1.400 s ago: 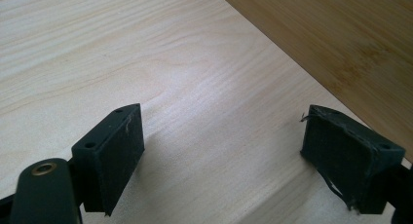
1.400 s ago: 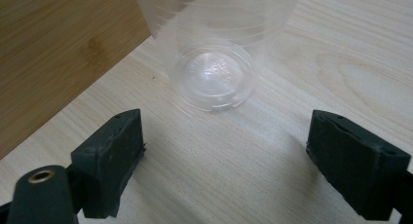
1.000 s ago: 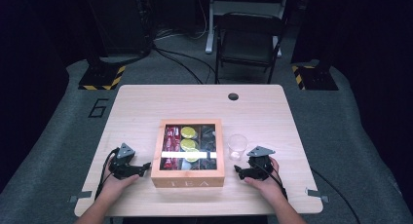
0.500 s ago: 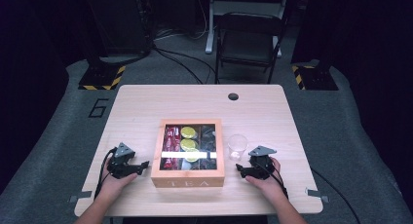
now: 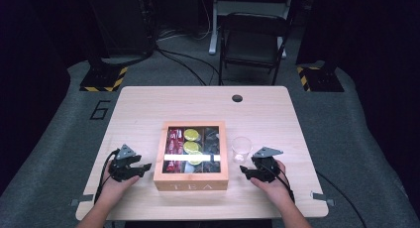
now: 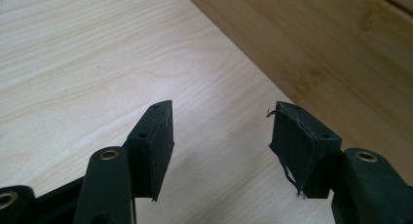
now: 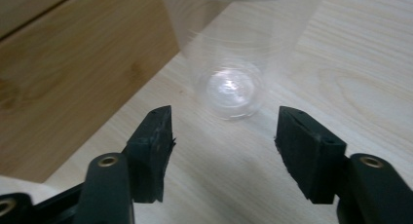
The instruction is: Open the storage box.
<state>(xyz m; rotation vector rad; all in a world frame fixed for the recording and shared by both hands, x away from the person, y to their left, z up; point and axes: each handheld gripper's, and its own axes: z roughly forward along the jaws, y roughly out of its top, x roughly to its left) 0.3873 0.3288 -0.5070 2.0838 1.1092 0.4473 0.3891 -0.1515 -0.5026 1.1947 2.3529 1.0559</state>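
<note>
A wooden tea box [image 5: 192,181] with a glass lid stands at the table's middle front, with tea bags in its compartments. Just right of it stands a clear plastic cup [image 5: 241,148]. My left gripper [image 5: 143,167] rests on the table left of the box, pointing at its side wall [image 6: 331,44]. Its jaws [image 6: 221,131] have just been closing and stand open, with only bare table between them. My right gripper [image 5: 246,172] lies right of the box, a little short of the cup [image 7: 234,83]. Its jaws [image 7: 224,131] have also been closing, and they are open and empty.
The wooden table [image 5: 148,109] has a round cable hole [image 5: 237,98] near its far edge. A black folding chair [image 5: 252,44] stands beyond the table. The box wall [image 7: 73,73] runs close along the right gripper's left side.
Both hands stay where they were. The jaws of both grippers look slightly narrower than before.
</note>
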